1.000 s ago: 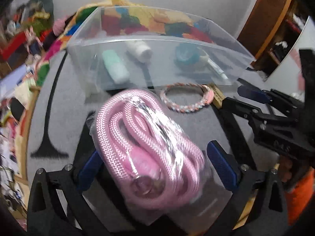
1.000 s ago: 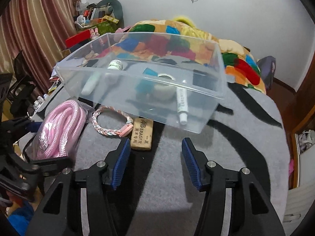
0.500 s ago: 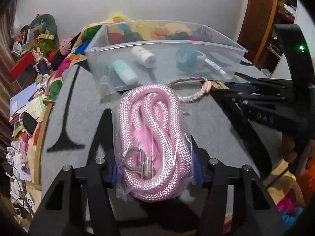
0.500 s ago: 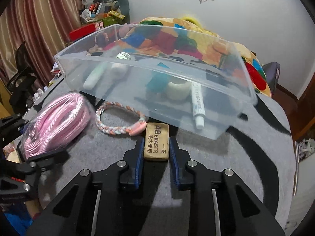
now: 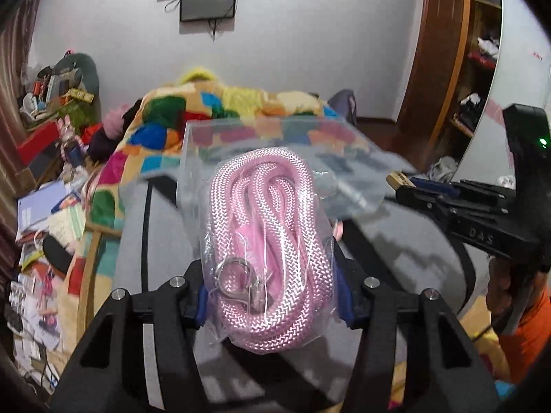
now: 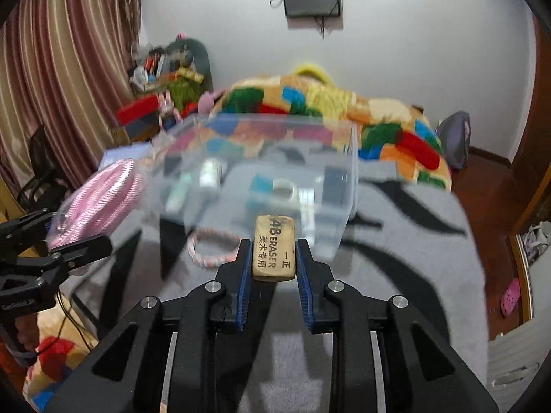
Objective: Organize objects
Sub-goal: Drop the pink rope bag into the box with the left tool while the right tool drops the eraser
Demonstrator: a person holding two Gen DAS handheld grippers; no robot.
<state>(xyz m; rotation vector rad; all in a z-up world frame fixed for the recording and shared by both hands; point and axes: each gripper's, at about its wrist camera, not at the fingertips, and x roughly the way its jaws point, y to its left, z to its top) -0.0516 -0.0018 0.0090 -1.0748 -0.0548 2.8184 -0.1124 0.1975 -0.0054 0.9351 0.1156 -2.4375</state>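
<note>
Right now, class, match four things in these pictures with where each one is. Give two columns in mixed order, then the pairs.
1. rope
2. eraser
3. bracelet
4. tape roll

A. inside the clear bin
B. held in the left claw
C. lying on the grey rug
D. held in the right claw

Pairs: 1-B, 2-D, 3-C, 4-A

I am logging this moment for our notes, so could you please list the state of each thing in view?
Left tongs: shut on the bagged pink rope.
Bagged pink rope: coiled, sealed in clear plastic, held up.
Right tongs: shut on the eraser.
Eraser: gripped by its sides, label up.
Clear bin: open-topped, holding small items.
Braided bracelet: lying on the grey rug, outside the bin.
</note>
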